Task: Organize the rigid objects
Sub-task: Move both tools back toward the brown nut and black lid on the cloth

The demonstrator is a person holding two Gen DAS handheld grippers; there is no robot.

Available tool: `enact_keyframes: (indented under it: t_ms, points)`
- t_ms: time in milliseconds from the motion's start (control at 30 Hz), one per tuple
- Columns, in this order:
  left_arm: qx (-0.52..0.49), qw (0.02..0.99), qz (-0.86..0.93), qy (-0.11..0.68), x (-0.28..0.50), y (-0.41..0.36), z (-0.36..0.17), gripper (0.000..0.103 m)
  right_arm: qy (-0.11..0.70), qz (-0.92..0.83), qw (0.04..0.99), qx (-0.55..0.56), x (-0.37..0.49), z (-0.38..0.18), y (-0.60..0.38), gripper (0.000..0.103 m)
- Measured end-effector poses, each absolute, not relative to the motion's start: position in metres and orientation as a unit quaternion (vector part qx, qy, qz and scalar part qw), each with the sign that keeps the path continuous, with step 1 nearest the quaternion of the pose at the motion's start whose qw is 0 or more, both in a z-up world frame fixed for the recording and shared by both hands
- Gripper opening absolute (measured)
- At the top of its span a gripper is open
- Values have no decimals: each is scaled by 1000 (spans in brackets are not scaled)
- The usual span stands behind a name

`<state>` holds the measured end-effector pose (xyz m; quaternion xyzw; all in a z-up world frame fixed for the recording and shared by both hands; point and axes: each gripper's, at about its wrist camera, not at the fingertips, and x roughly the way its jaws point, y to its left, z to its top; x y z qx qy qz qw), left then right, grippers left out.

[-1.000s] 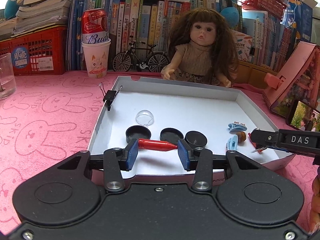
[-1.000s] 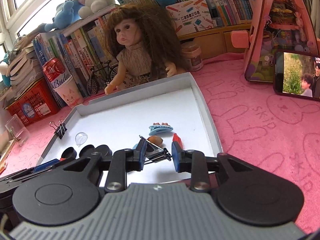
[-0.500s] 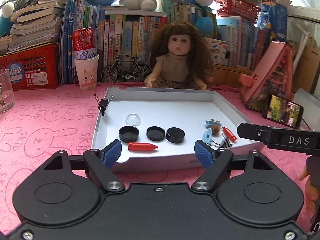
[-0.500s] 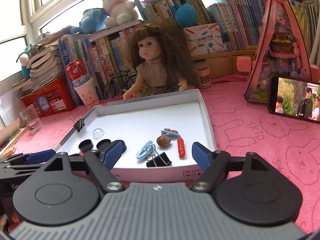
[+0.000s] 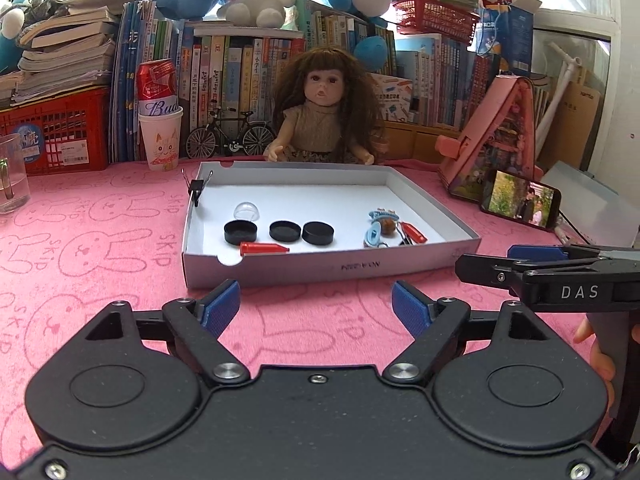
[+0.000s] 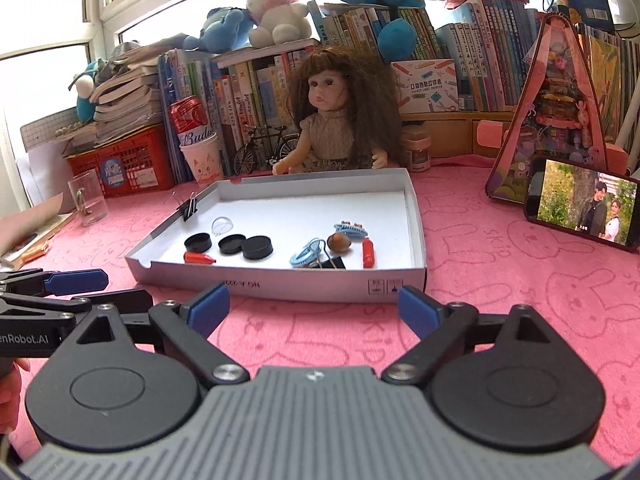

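The left hand-held gripper (image 5: 316,306) sits low in the middle of its view. Its blue pads have just been opening, and they stand wide apart with nothing between them. The right hand-held gripper (image 6: 314,308) is the same: blue pads spread wide, just opened more, and only the pink tabletop (image 6: 520,300) shows in the gap. The tabletop is soft and fuzzy with bunny shapes on it.

Just past both grippers, in the middle of each frame, lies a flat grey cardboard box lid (image 5: 332,268) with low walls and a white floor. On the left inside it are three round black caps (image 5: 280,231) in a row, a clear little dome (image 5: 247,212) and a red pointed cap (image 5: 262,248). On the right lie a blue hair clip (image 6: 306,254), a brown nut (image 6: 339,241), another red cap (image 6: 368,253) and a black binder clip (image 6: 334,264), close together. One more black binder clip (image 5: 196,188) pinches the lid's left wall.
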<state>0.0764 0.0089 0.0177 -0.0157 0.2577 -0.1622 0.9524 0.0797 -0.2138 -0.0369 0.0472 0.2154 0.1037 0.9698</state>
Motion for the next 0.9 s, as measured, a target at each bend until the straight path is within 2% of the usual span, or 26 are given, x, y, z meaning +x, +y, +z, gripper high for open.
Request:
enact_keyframes:
  t_ms: [633,900]
  points:
    - [-7,939,-190,285,31,14,-5,82,234,103,967,26,45,-60,-214,102]
    - [4,936,-206,284,21,12,-10,73,242,111,964,13,40,-66,-207,102]
